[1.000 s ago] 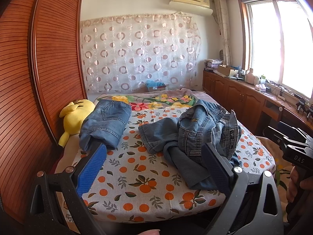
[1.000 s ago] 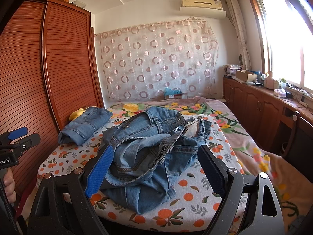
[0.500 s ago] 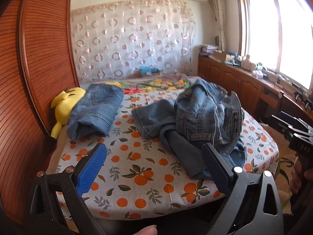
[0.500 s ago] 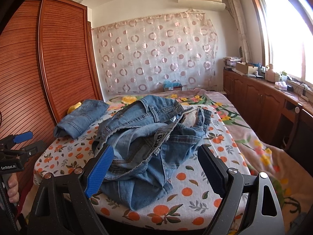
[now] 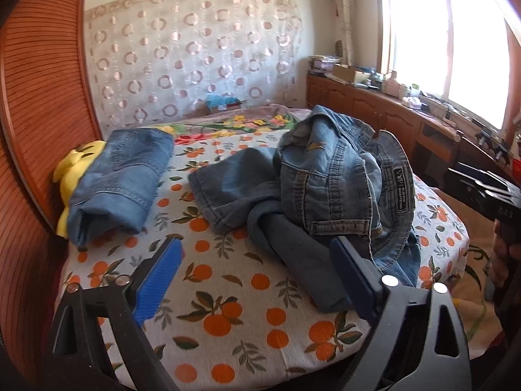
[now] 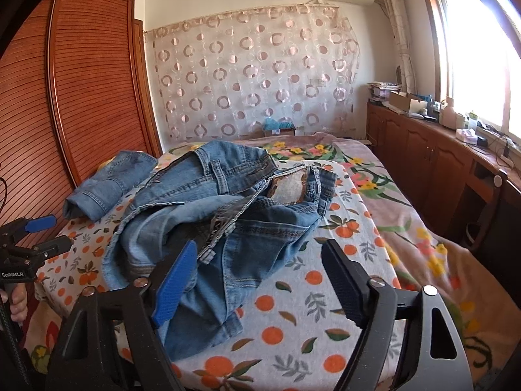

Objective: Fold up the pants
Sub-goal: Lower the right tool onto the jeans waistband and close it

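So the crumpled jeans sit heaped mid-bed, right of the folded pair. Left gripper and right gripper hover near them, both wide but closing, nothing gripped.

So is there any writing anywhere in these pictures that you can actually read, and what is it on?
"GenRobot.AI": on the black body of the left gripper, at the left edge of the right wrist view.
Jeans label: pale letters on a dark tag inside the waistband of the crumpled jeans; too small to read.
Right gripper: faint raised letters on its body; too dim to read.
Nothing else is legible.
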A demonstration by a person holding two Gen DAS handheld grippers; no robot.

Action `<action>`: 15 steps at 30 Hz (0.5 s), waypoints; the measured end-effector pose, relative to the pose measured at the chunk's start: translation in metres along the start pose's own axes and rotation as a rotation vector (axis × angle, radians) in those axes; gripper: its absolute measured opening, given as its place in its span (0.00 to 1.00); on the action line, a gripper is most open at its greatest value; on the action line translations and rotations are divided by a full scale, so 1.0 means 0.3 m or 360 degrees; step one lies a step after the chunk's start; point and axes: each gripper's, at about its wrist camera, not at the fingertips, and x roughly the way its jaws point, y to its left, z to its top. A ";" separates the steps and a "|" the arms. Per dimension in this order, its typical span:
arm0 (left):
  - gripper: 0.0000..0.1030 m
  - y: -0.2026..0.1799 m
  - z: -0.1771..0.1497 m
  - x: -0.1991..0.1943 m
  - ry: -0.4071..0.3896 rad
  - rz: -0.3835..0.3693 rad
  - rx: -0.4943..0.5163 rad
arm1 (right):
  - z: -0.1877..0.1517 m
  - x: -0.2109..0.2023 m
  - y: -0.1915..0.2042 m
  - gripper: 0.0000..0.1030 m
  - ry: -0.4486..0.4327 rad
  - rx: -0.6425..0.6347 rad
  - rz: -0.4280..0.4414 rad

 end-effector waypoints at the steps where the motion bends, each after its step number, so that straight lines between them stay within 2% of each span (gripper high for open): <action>1: 0.87 0.001 0.003 0.011 0.0003 -0.0010 0.0007 | 0.007 0.009 -0.008 0.70 0.0005 -0.0003 0.0005; 9: 0.82 -0.007 0.051 0.077 0.0014 -0.0139 0.0086 | 0.075 0.100 -0.026 0.48 0.0067 -0.0076 0.0102; 15: 0.82 -0.019 0.106 0.094 -0.0037 -0.0126 0.0112 | 0.137 0.141 -0.058 0.47 0.0106 -0.0053 0.0203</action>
